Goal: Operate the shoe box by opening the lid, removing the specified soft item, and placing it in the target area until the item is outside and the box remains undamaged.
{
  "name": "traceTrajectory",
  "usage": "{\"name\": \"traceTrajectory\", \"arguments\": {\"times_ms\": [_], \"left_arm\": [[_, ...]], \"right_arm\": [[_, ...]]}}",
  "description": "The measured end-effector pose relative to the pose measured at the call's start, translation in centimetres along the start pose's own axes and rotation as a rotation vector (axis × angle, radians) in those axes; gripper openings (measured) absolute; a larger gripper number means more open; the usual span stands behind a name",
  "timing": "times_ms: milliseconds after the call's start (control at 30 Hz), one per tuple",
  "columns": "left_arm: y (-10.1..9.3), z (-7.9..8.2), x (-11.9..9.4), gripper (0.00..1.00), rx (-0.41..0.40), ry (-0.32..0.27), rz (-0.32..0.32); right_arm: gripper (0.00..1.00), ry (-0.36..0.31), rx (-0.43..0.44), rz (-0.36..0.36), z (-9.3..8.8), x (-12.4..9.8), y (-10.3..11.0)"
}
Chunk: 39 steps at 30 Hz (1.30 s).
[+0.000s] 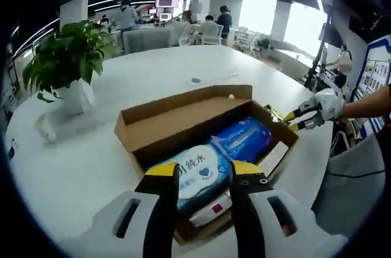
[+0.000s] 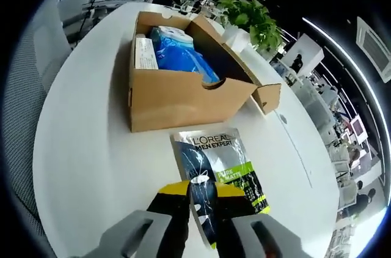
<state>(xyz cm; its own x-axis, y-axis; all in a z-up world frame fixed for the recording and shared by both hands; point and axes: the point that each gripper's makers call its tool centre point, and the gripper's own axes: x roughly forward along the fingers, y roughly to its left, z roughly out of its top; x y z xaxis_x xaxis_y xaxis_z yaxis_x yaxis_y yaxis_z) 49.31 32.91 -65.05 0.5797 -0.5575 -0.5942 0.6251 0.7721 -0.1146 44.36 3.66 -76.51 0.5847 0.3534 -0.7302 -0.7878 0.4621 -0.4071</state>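
Around us runs a broad white round table (image 1: 79, 160) in an open-plan office, with bare tabletop on every side of the brown corrugated cardboard shoe box (image 2: 177, 96). Its lid (image 1: 183, 117) is folded back and open. Lying flat on the table just beside the box's short end, outside it, is the soft silver-grey foil sachet (image 2: 217, 175), printed "L'OREAL MEN EXPERT" with a lime-green band. Our right gripper (image 2: 203, 200) has its yellow-tipped jaws closed on the sachet's near edge. In the box we see a white wet-wipes pack (image 1: 198, 175) bearing the Chinese characters "纯水", a glossy blue soft pack (image 1: 244, 139) and a narrow white carton (image 2: 144, 53) along one wall. Our left gripper (image 1: 204, 178) hovers at the box's near end, jaws apart over the wipes. Beyond stands a leafy green plant in a white pot (image 1: 67, 65); people sit at distant desks.
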Motion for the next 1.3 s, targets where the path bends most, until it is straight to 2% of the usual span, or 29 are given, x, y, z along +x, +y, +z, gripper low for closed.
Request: {"name": "traceTrajectory", "arguments": {"times_ms": [300,400,700,1000,1133,1200,1300], "left_arm": [[-0.3,-0.1,0.5,0.37,0.059,0.033,-0.031],[-0.4,-0.3,0.7,0.39,0.094,0.049,-0.039],[-0.1,-0.6,1.1,0.43,0.165,0.094,-0.051],[0.3,-1.0,1.5,0.49,0.249,0.15,-0.065],[0.4,-1.2,1.7,0.52,0.294,0.178,-0.08],[0.4,-1.3,1.8,0.53,0.311,0.188,-0.089],[0.6,-1.3,2.0,0.54,0.327,0.203,-0.091]], "right_arm": [[0.25,-0.035,0.034,0.026,1.7,-1.2,-0.2],[0.33,-0.033,0.046,0.036,2.0,-1.6,-0.4],[0.45,-0.021,0.107,0.083,2.9,-2.8,-1.1],[0.61,-0.028,0.115,0.125,4.4,-3.6,-1.2],[0.66,-0.054,0.139,0.143,5.7,-4.0,-1.4],[0.68,-0.11,0.217,0.163,7.2,-4.3,-1.6],[0.7,-0.149,0.266,0.169,8.4,-4.5,-2.1]]}}
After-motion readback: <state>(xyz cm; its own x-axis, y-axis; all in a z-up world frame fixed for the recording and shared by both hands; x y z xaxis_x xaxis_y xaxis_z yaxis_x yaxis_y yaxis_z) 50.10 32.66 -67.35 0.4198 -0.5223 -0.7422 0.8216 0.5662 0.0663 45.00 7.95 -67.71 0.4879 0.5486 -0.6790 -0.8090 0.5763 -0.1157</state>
